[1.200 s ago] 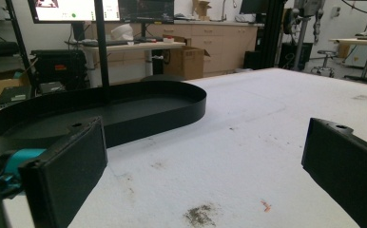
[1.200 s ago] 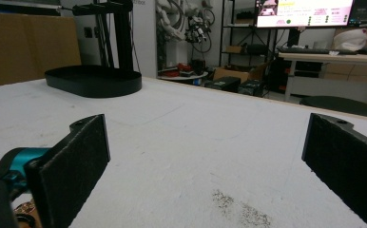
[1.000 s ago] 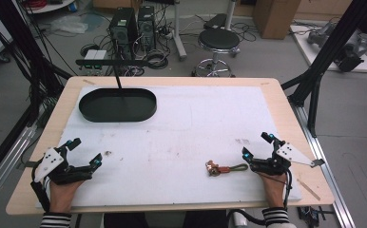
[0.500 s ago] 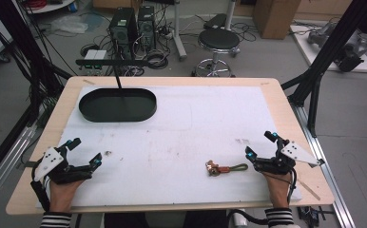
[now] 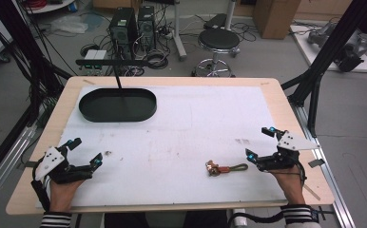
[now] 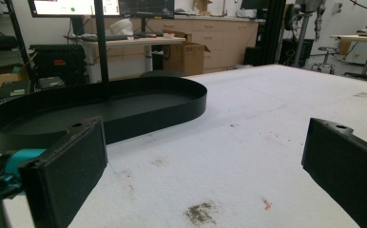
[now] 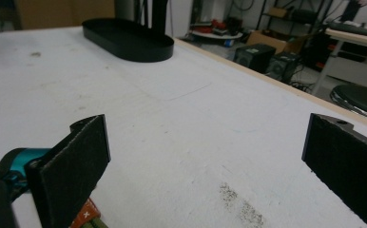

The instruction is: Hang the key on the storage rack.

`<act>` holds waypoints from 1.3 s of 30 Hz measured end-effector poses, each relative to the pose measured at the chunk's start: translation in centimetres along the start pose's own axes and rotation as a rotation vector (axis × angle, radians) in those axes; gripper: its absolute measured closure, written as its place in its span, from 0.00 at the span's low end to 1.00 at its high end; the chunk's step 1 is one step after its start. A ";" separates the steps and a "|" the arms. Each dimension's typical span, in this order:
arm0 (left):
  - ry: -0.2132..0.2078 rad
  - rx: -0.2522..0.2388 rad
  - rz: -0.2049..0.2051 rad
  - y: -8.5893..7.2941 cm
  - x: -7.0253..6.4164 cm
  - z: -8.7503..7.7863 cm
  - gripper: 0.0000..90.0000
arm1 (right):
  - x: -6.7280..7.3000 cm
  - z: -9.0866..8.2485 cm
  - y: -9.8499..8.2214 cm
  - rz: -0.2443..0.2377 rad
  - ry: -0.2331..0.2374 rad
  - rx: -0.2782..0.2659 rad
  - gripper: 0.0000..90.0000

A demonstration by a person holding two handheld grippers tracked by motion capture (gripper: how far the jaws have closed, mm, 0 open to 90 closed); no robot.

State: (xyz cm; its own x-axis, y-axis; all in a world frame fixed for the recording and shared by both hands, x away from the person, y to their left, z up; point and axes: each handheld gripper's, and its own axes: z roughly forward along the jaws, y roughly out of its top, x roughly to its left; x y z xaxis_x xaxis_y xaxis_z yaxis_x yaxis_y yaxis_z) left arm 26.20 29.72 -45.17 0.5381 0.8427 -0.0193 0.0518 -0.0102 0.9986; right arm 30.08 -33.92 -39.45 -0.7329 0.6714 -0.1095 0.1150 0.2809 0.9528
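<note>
A small keyring-like item, with a copper clip and an olive cord loop, lies on the white mat near the table's front edge. My right gripper rests open just to its right, jaws wide apart and empty. A corner of the item's orange tag peeks out beside the lower left jaw in the right gripper view. My left gripper sits open at the front left, nothing between its jaws. A black oval tray stands empty at the back left.
A thin black post rises at the tray's far edge. A white mat covers most of the wooden table. Dirt smudges mark the mat ahead of the left gripper. A stool and computers stand beyond the table.
My right gripper has drawn back to the right, away from the keyring item, which stays where it lay. The left gripper has not moved.
</note>
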 end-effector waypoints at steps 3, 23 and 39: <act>0.001 0.000 0.002 0.0 0.0 0.0 0.02 | -0.3 0.2 1.2 -0.037 0.042 0.042 0.01; -0.001 0.002 0.000 0.0 0.0 0.0 0.02 | 0.2 3.7 3.3 -0.249 0.366 0.423 0.01; -0.002 0.002 0.000 0.0 0.0 0.0 0.02 | 1.2 6.1 3.5 -0.374 0.476 0.611 0.05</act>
State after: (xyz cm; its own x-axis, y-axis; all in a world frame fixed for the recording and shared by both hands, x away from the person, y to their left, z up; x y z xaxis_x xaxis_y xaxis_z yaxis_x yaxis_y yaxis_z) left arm 26.21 29.71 -45.16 0.5397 0.8417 -0.0191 0.0533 -0.0116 0.9985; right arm 33.75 -27.95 -37.95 -0.9822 0.1401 -0.1253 0.0503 0.8383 0.5428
